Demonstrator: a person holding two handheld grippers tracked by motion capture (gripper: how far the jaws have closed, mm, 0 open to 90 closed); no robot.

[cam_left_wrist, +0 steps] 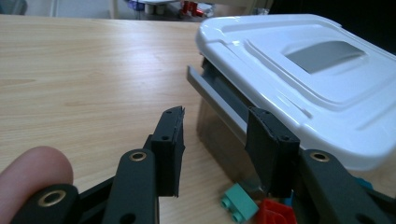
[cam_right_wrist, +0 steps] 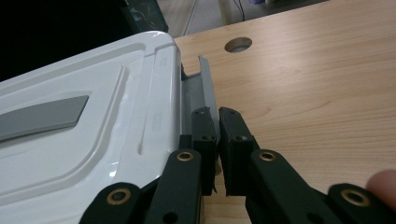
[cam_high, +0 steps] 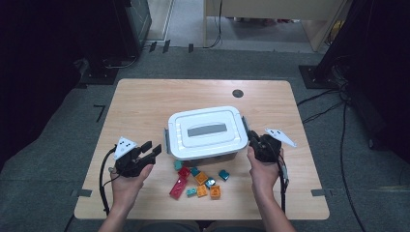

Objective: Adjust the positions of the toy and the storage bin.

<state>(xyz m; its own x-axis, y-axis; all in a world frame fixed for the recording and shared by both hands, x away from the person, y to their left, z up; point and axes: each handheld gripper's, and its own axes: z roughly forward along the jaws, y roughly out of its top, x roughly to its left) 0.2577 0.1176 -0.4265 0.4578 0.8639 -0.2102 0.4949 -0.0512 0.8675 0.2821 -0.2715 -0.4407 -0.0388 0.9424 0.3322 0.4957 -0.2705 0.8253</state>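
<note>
High view, hidden: your box (cam_high: 205,133) wears its white lid (cam_high: 193,142), so the inside is out of sight; the bricks (cam_high: 200,181) in front of it are too small to count surely
High view, grippers: your left gripper (cam_high: 149,151) sits near the box's left latch with jaws apart on nothing; your right gripper (cam_high: 252,139) is at the right latch
High view, surface: wooden table (cam_high: 140,101), grey carpet and cables around it, dark room

Left gripper view, cut off: a teal brick (cam_left_wrist: 239,201) and a red brick (cam_left_wrist: 275,213) run off the bottom edge
Left gripper view, jaws: apart, empty, the grey left latch (cam_left_wrist: 217,95) just beyond them

Right gripper view, hard to tell: the right latch (cam_right_wrist: 203,88) ends behind your jaws
Right gripper view, jaws: together, pinching the latch's lower edge
Right gripper view, surface: a round hole (cam_right_wrist: 238,45) in the table
</note>
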